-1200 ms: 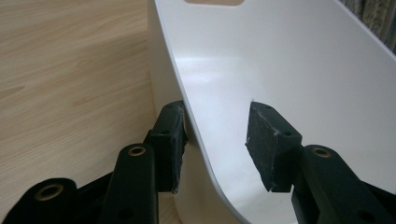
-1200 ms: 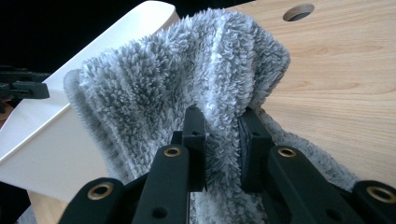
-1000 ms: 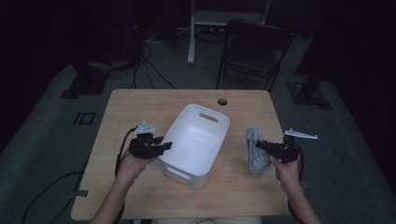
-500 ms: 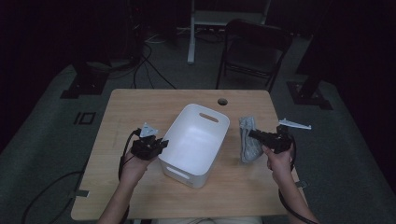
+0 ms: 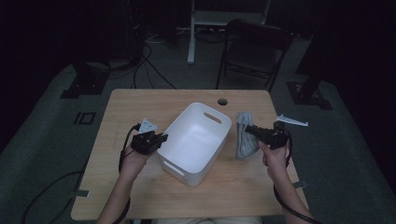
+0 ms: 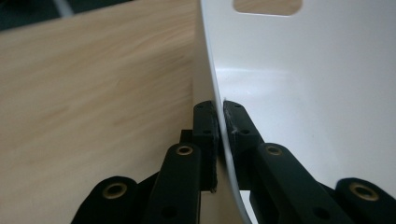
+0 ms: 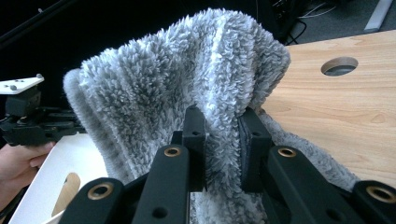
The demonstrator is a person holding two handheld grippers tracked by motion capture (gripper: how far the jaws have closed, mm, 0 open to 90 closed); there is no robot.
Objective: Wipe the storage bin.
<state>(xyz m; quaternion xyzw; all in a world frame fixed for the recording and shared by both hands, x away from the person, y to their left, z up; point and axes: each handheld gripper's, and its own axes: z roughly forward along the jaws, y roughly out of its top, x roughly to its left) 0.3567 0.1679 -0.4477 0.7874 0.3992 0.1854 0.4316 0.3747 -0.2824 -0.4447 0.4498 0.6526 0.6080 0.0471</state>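
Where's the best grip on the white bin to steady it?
The thin upright side wall, from above: one jaw inside the white bin, one outside. The left gripper is clamped on the rim this way; the handle cutouts sit on other walls.

The left gripper (image 5: pixel 162 137) is closing its jaws on the side wall of the white tub (image 5: pixel 180 161), pinching it. The right gripper (image 5: pixel 249 130) is lifting the fluffy grey cloth (image 5: pixel 243 142) up and carrying it closer to the tub.
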